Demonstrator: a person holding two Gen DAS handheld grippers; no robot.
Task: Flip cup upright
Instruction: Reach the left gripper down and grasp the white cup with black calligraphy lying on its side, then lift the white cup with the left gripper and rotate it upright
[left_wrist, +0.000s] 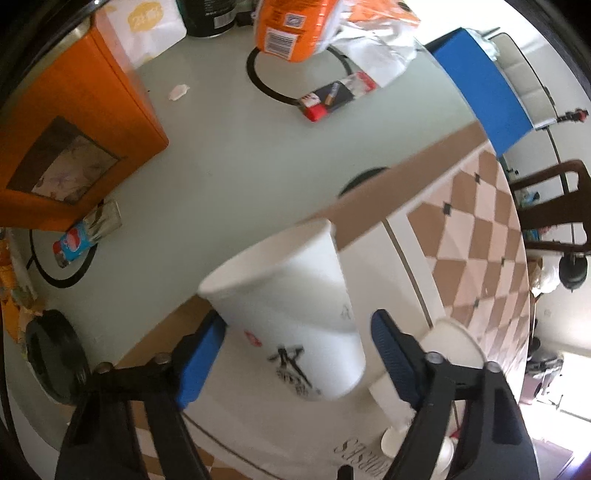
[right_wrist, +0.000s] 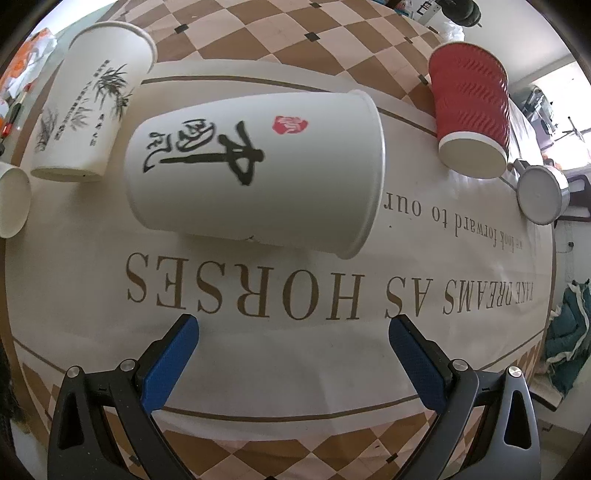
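A white paper cup with black calligraphy and a red seal (right_wrist: 255, 173) lies on its side on the printed mat, rim to the right. My right gripper (right_wrist: 293, 328) is open and empty, a short way in front of it. In the left wrist view a white cup with black print (left_wrist: 291, 317) sits between my left gripper's blue pads (left_wrist: 201, 363). The left pad touches its wall; the right pad stands a little apart. My left gripper (left_wrist: 295, 332) is open around it.
A tall white cup with bamboo print (right_wrist: 88, 110), a red ribbed cup (right_wrist: 469, 114), a small white cup (right_wrist: 13, 199) and a round lid (right_wrist: 541, 194) lie around the mat. An orange box (left_wrist: 70, 136), an orange bag (left_wrist: 295, 26) and a battery pack (left_wrist: 338, 96) sit on the table.
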